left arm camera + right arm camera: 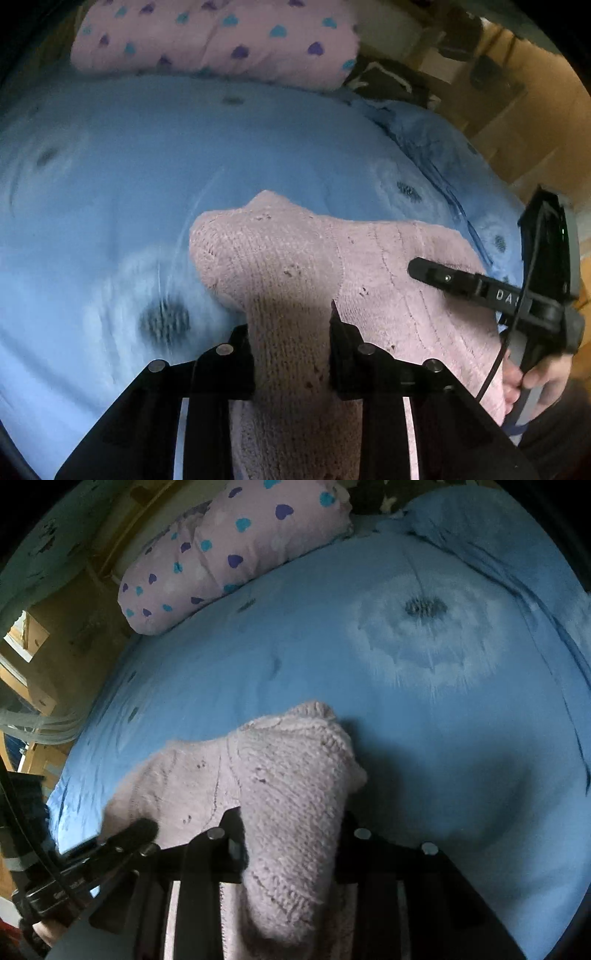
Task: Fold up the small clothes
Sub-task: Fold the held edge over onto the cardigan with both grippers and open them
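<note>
A small pale pink knitted garment (295, 258) lies on a blue bed cover (147, 166). My left gripper (291, 332) is shut on a bunched fold of the garment at its near edge, and the knit runs up between the fingers. My right gripper (291, 830) is shut on another fold of the same garment (280, 771). The right gripper (417, 267) also shows in the left wrist view, reaching over the garment from the right. The left gripper (146, 829) shows at the lower left of the right wrist view.
A pink pillow with blue and purple hearts (221, 37) lies at the head of the bed (221, 554). The blue cover (424, 664) has pale flower prints with dark centres. Wooden furniture (517, 122) stands beside the bed. Dark patterned cloth (388, 81) lies past the pillow.
</note>
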